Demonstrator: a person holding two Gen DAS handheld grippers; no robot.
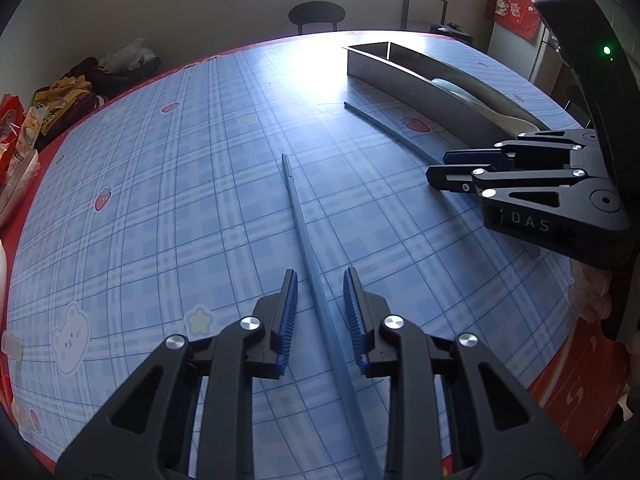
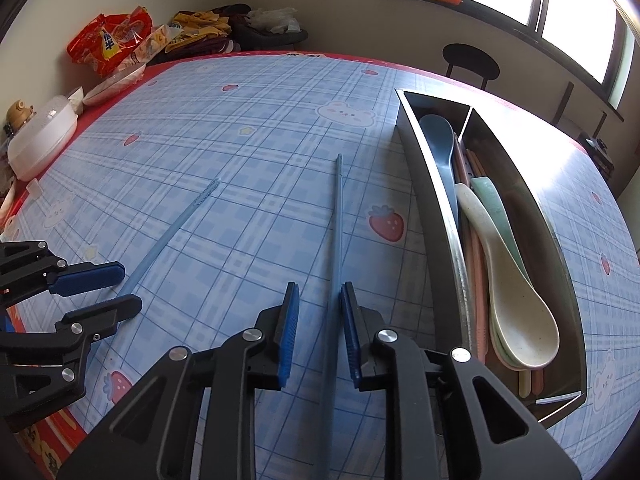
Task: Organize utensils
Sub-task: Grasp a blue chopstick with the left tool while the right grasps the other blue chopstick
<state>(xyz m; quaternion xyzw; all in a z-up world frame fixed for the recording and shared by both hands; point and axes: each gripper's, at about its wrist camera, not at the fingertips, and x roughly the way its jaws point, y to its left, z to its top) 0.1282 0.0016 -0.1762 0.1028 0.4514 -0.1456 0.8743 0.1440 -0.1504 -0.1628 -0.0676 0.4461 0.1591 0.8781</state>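
Observation:
Two blue chopsticks lie on the blue checked tablecloth. One chopstick (image 1: 300,216) runs between the fingers of my left gripper (image 1: 320,276), with a gap on each side, so the jaws are open around it. The right wrist view shows this chopstick (image 2: 176,228) ending between the left gripper (image 2: 128,287) fingers. The second chopstick (image 2: 338,220) lies inside my right gripper (image 2: 319,290), close against the right pad, clear of the left; it is open. A steel divided tray (image 2: 440,208) to the right holds a blue spoon (image 2: 438,140), a cream spoon (image 2: 516,300), a green spoon and pink chopsticks.
Snack bags (image 2: 112,40) and a pile of cloth sit at the far left corner. A white plastic container (image 2: 40,140) stands by the left table edge. A black stool (image 2: 472,60) is beyond the table under the window. The right gripper (image 1: 438,166) hovers beside the tray (image 1: 400,80).

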